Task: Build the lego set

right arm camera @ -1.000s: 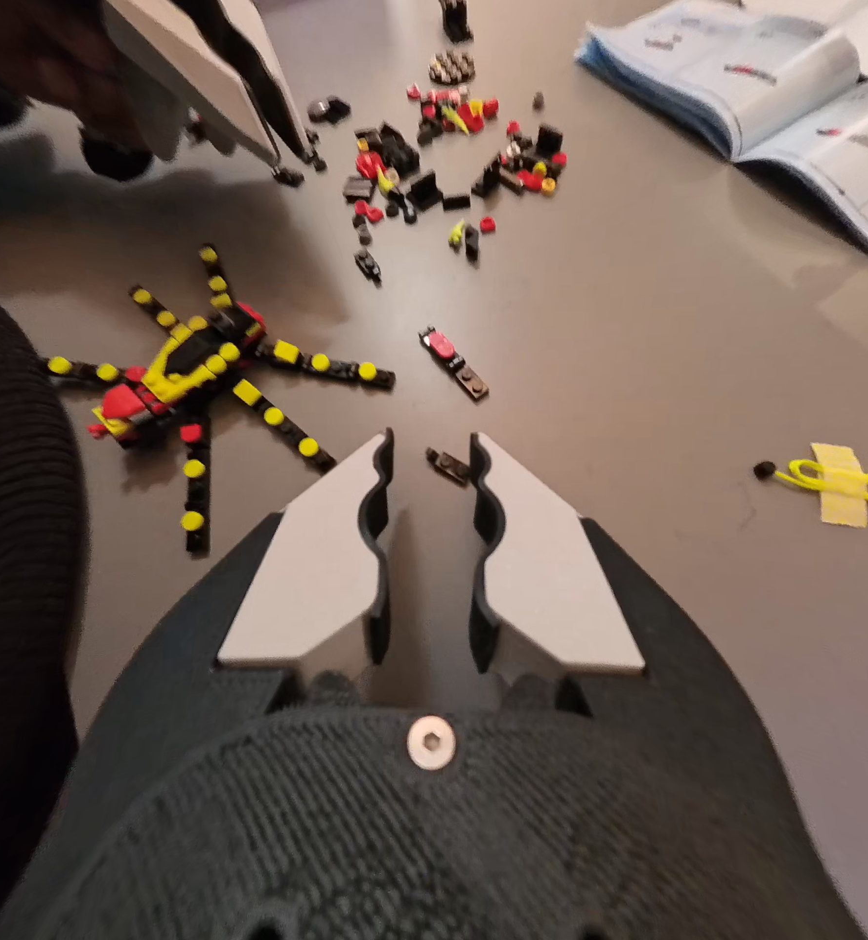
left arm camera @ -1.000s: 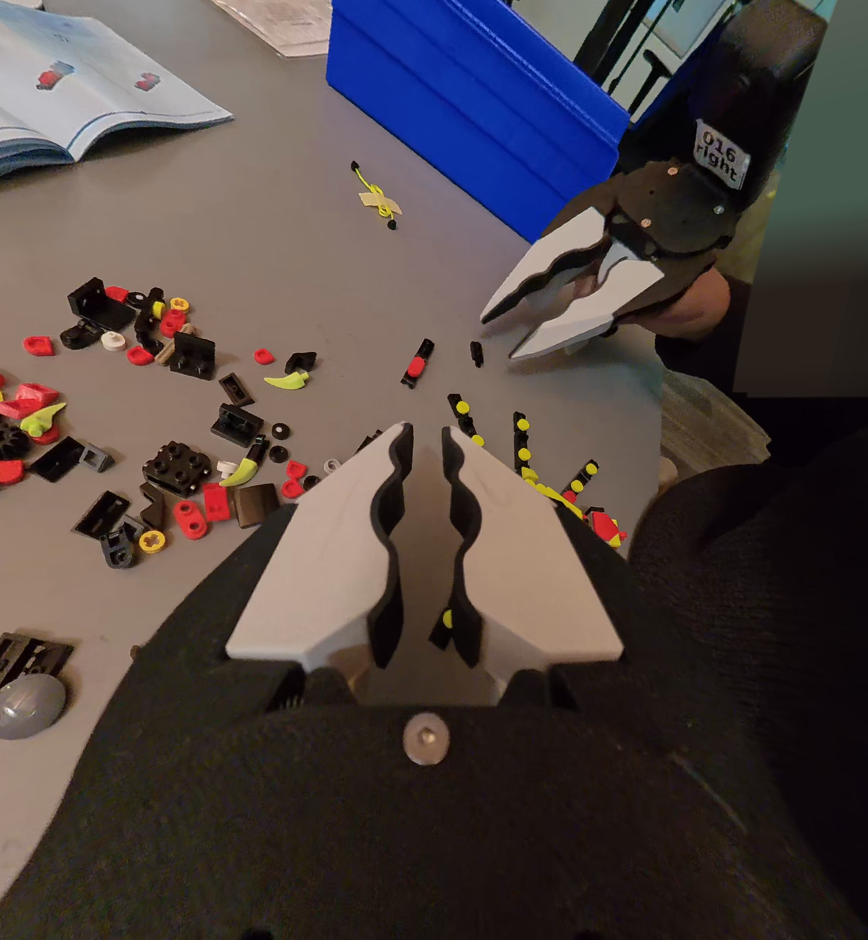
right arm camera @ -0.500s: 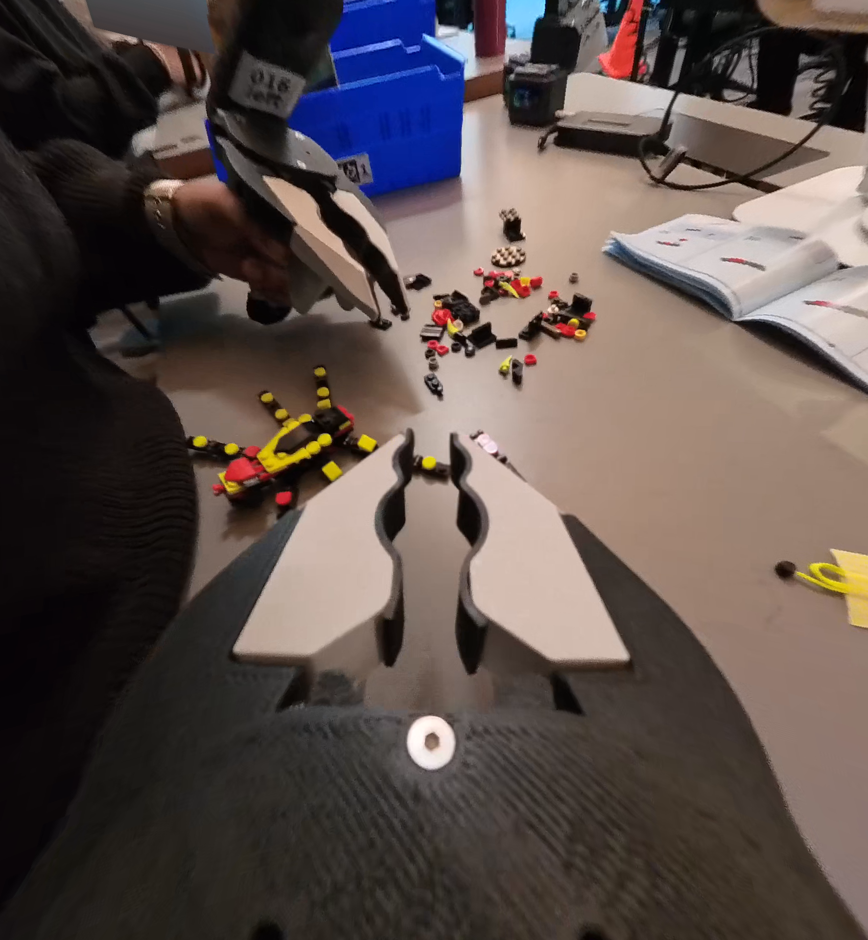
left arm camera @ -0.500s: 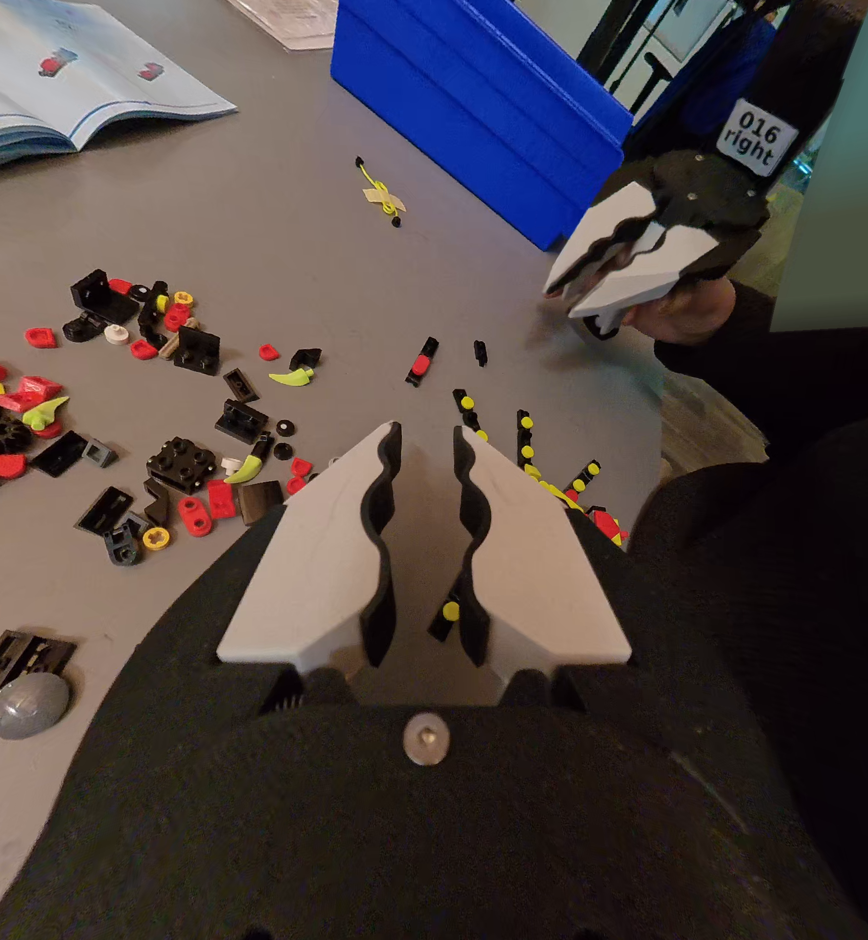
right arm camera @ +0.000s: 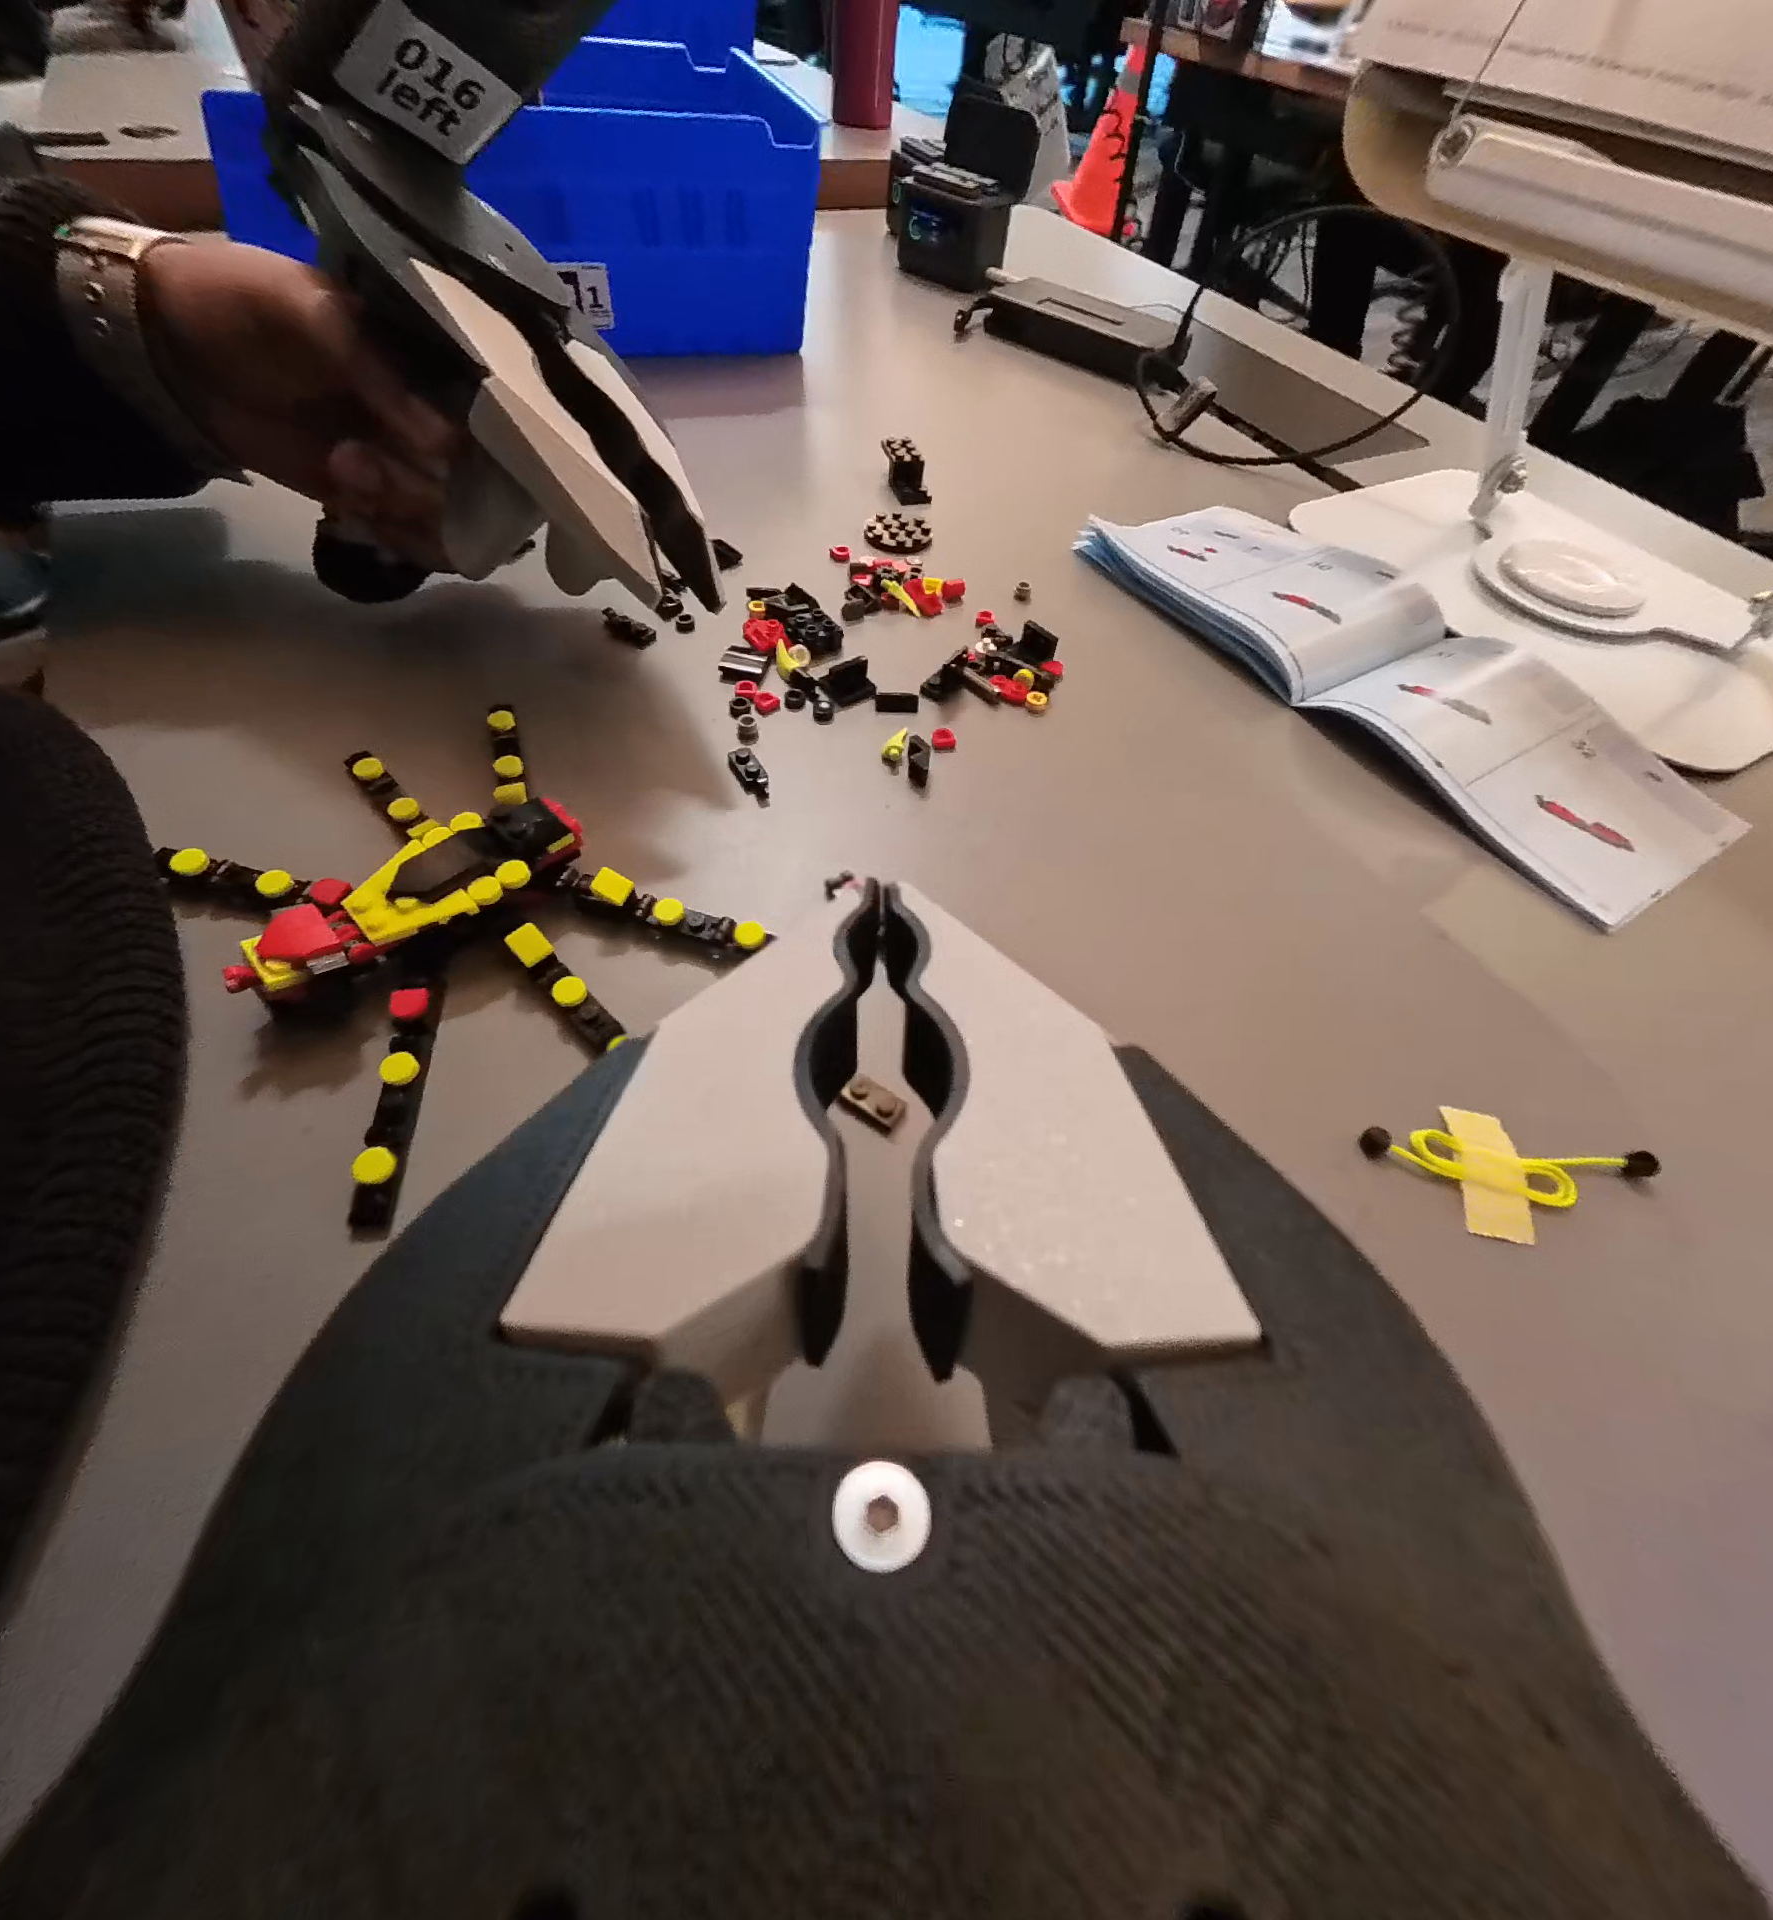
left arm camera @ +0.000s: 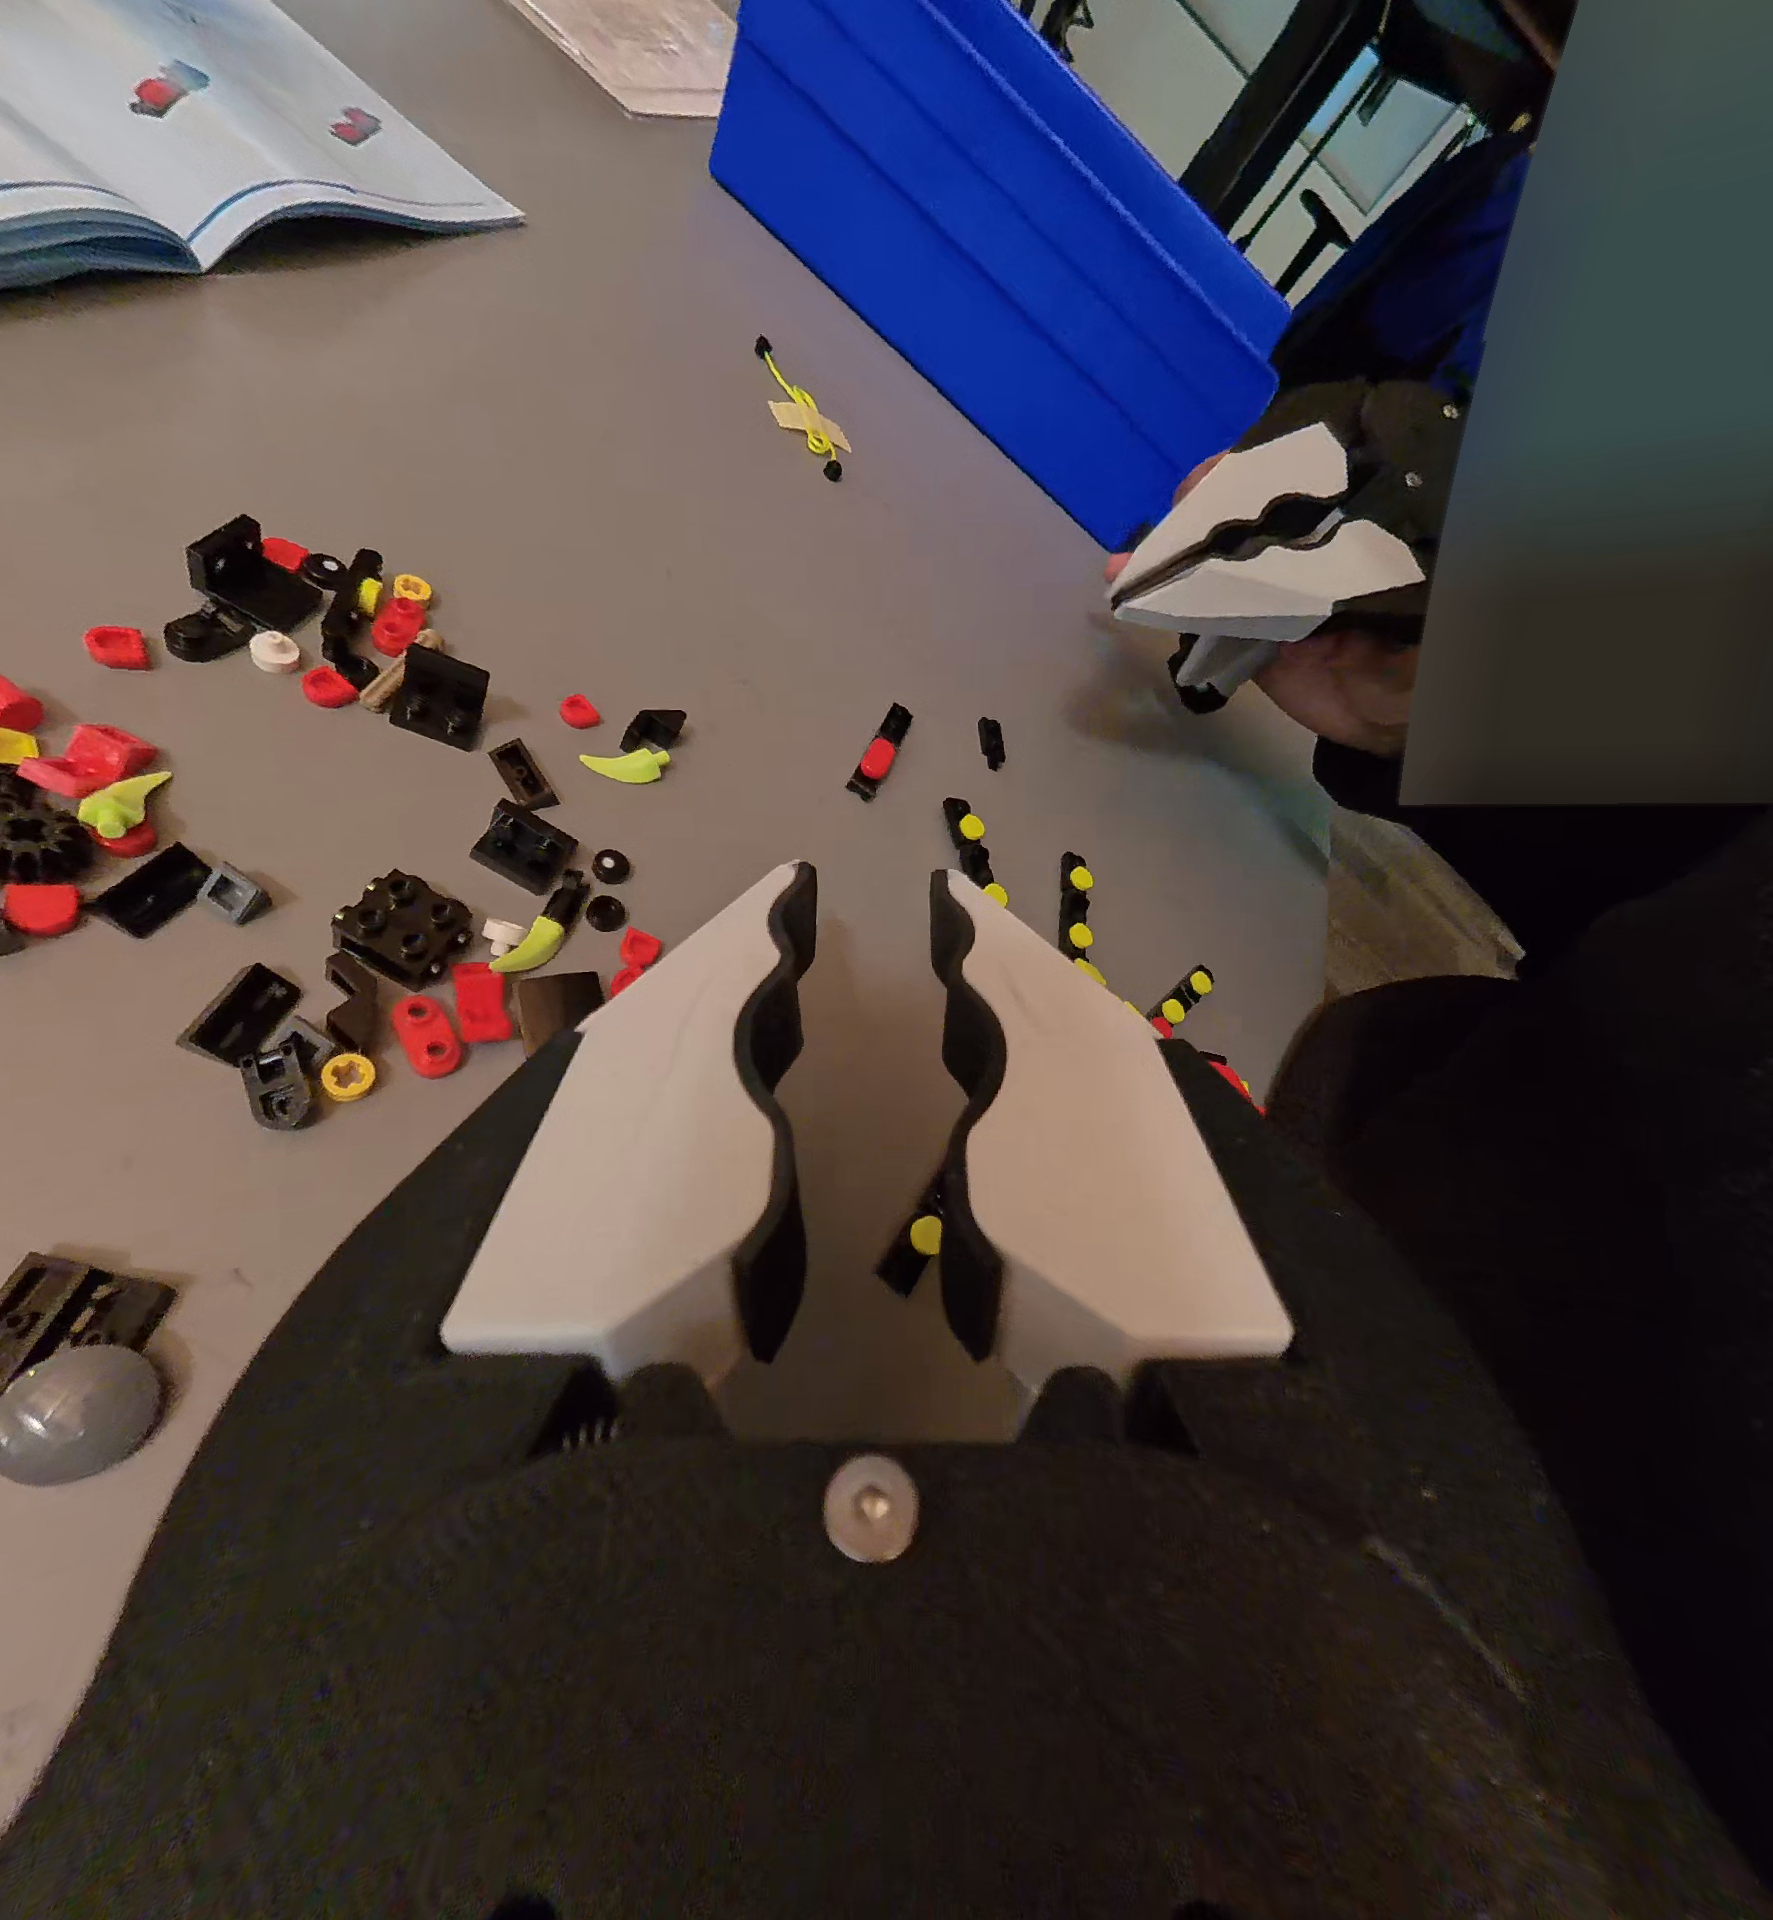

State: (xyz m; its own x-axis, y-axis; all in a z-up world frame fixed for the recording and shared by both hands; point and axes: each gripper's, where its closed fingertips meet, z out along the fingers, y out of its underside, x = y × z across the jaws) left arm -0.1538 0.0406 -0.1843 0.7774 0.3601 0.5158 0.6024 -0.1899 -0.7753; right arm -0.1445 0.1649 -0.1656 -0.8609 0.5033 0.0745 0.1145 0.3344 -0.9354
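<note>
Though its jaws meet, the right gripper [right arm camera: 874, 896] hides any piece; left gripper [left arm camera: 871, 883] gapes empty.

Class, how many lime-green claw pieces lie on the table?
3 claw pieces: one beside the black wedge, one in the far-left pile, one near the left gripper's tip. Others may be hidden.

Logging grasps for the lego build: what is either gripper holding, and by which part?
Nothing visible: left gripper open and empty, right gripper shut with no piece between its fingers.
</note>
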